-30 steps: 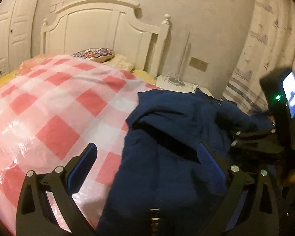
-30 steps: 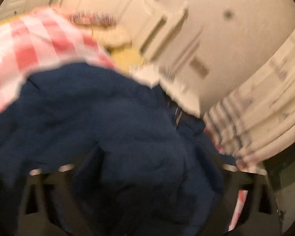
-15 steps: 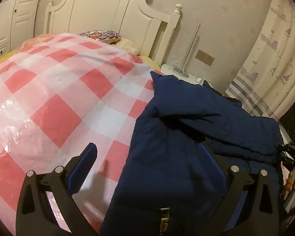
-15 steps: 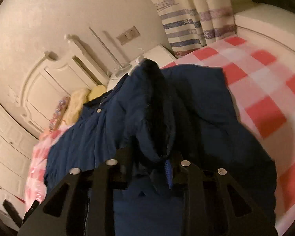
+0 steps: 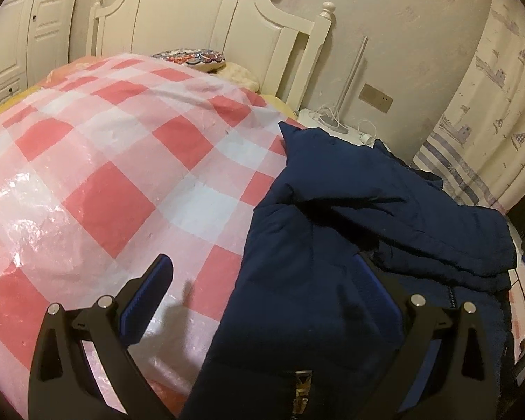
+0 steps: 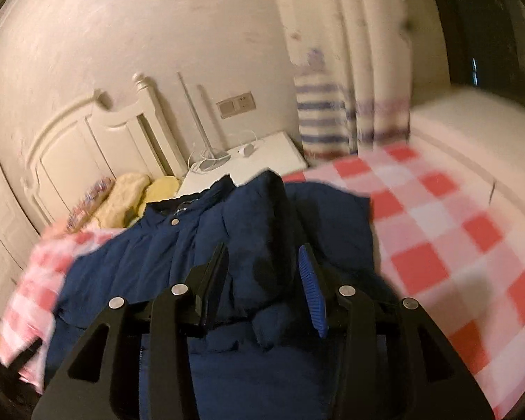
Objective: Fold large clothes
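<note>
Navy jacket along checked cover's edge, left tool released, right tool opening around a fold.

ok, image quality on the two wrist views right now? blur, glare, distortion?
Left wrist: sharp, warm dim light, glare off the plastic over the checked bedcover, fisheye bending the headboard. Right wrist: motion blur smearing the curtain and checks, navy jacket softer but readable, dark vignette at the corners.
</note>
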`<action>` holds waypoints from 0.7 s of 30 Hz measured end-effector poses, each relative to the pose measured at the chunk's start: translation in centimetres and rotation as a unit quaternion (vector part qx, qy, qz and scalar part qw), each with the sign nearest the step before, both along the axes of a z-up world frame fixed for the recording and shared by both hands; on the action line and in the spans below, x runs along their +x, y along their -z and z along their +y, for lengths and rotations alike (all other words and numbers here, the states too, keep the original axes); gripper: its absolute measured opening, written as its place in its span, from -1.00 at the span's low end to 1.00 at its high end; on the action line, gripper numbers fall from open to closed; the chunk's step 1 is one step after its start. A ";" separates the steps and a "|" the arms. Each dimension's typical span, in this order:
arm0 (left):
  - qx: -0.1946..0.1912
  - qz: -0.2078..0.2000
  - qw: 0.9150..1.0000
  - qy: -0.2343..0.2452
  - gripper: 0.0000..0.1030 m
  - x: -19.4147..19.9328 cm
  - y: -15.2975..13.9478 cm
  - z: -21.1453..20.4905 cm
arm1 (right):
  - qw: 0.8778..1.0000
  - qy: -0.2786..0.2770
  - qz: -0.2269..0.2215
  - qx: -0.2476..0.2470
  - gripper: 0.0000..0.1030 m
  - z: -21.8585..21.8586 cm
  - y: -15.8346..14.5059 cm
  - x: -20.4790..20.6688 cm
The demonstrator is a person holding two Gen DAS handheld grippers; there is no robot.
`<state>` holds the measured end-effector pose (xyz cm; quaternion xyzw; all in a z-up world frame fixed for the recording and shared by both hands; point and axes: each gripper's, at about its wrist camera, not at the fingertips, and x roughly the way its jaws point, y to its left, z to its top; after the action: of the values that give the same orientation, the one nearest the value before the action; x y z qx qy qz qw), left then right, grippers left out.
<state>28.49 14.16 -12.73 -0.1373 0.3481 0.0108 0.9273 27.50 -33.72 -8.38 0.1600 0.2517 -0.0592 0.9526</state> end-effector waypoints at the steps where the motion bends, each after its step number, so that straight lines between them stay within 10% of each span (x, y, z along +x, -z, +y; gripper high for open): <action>1: 0.004 -0.001 1.000 0.000 0.95 -0.1 -0.1 -0.1 | 1.000 0.006 0.002 0.013 -0.21 -0.6 0.1 0.2; 6: 0.036 -0.007 0.999 -0.004 0.95 -0.5 -0.8 -1.0 | 0.993 0.059 0.032 0.093 -0.21 -4.7 1.2 0.2; 10: 0.067 -0.031 0.994 0.082 0.95 -1.3 -2.9 -4.6 | 0.994 0.043 0.048 0.086 -0.21 -4.8 1.7 -1.4; 13: 0.036 -0.003 0.993 0.114 0.95 0.2 -3.0 -6.5 | 0.997 0.009 0.048 0.054 -0.14 -2.7 1.7 -2.4; 17: 0.029 0.046 0.994 0.096 0.54 4.2 -1.9 -8.7 | 0.999 -0.022 0.048 0.011 0.53 0.0 2.0 -2.5; 21: 0.035 0.120 0.986 0.106 0.35 7.4 0.6 -10.8 | 0.998 -0.008 0.049 0.028 0.53 -0.8 2.8 -3.1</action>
<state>35.94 3.33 -13.36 -0.0648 0.4692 -0.0585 0.8788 24.35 -34.52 -11.18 0.1814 0.3012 -0.0520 0.9347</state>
